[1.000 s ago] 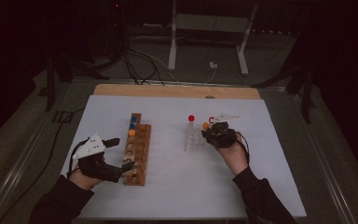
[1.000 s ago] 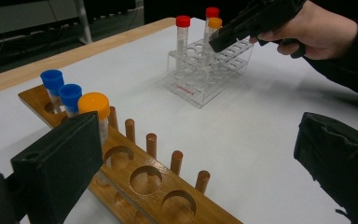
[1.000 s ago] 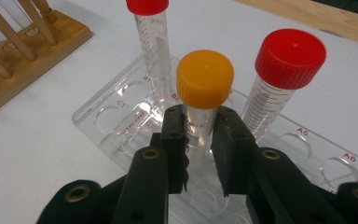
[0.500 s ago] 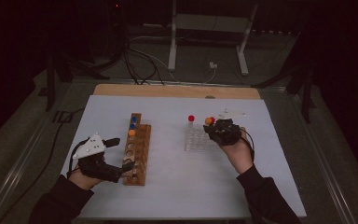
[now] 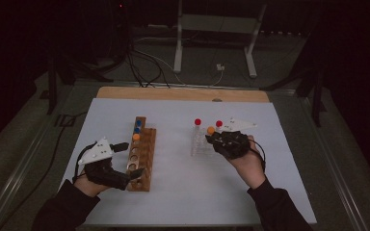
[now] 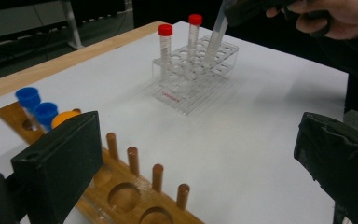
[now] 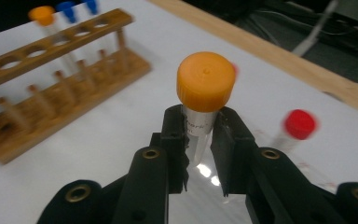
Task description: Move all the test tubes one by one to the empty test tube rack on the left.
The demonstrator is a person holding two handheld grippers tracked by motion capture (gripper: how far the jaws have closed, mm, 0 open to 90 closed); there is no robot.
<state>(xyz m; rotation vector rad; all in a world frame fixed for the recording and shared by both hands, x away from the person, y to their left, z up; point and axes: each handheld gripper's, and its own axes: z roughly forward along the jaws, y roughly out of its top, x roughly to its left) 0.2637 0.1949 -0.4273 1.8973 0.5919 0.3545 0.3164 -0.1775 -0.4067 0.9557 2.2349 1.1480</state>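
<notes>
My right gripper (image 7: 200, 135) is shut on a clear tube with an orange cap (image 7: 206, 81), gripped just below the cap. In the high view this tube (image 5: 211, 130) hangs above the clear plastic rack (image 5: 200, 147), its lower end still over the rack's holes (image 6: 216, 37). Two red-capped tubes (image 6: 165, 42) (image 6: 195, 32) stand in that rack. My left gripper (image 5: 131, 160) is open, its jaws wide apart astride the near end of the wooden rack (image 5: 139, 154). That wooden rack holds two blue-capped tubes (image 6: 28, 98) and an orange-capped one (image 6: 63, 116) at its far end.
White sheet (image 5: 173, 192) covers the table, with a wooden strip (image 5: 183, 94) along the far edge. Beyond it are cables and a metal stand's legs (image 5: 178, 57) on the dark floor. Several near holes of the wooden rack (image 6: 126, 196) hold nothing.
The right gripper has risen with the orange-capped tube, drawing it up out of the clear rack. The left gripper has stayed at the wooden rack.
</notes>
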